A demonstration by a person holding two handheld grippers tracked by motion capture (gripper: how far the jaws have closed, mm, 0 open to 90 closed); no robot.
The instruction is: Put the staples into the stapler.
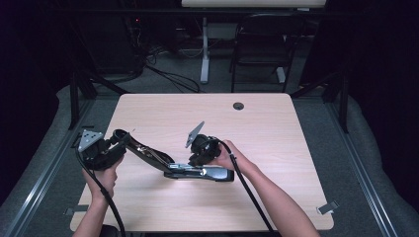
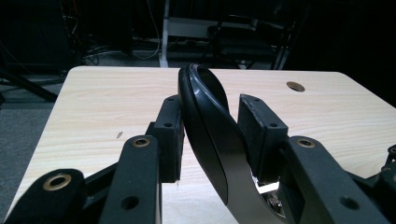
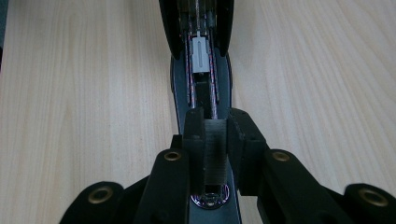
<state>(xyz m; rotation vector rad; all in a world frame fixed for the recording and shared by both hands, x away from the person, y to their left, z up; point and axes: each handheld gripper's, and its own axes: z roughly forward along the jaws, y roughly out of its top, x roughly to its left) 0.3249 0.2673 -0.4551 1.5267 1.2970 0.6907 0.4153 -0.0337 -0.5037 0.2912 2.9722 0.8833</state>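
A black stapler (image 1: 200,173) lies open near the table's front middle, its base flat on the wood. Its curved top cover (image 1: 146,150) swings up to the left. My left gripper (image 1: 120,139) is shut on the cover's tip; in the left gripper view the cover (image 2: 210,135) sits pinched between both pads (image 2: 170,133). My right gripper (image 1: 195,159) comes down on the stapler's lower part. In the right gripper view it (image 3: 217,128) is shut on a dark ribbed part (image 3: 215,158) of the open staple channel (image 3: 201,88), with the grey pusher (image 3: 201,55) farther along.
The light wooden table (image 1: 276,133) has a round cable hole (image 1: 238,105) at its far edge. A black chair (image 1: 262,44) and a white table leg (image 1: 204,49) stand on the floor beyond. Cables trail from both grippers toward the front edge.
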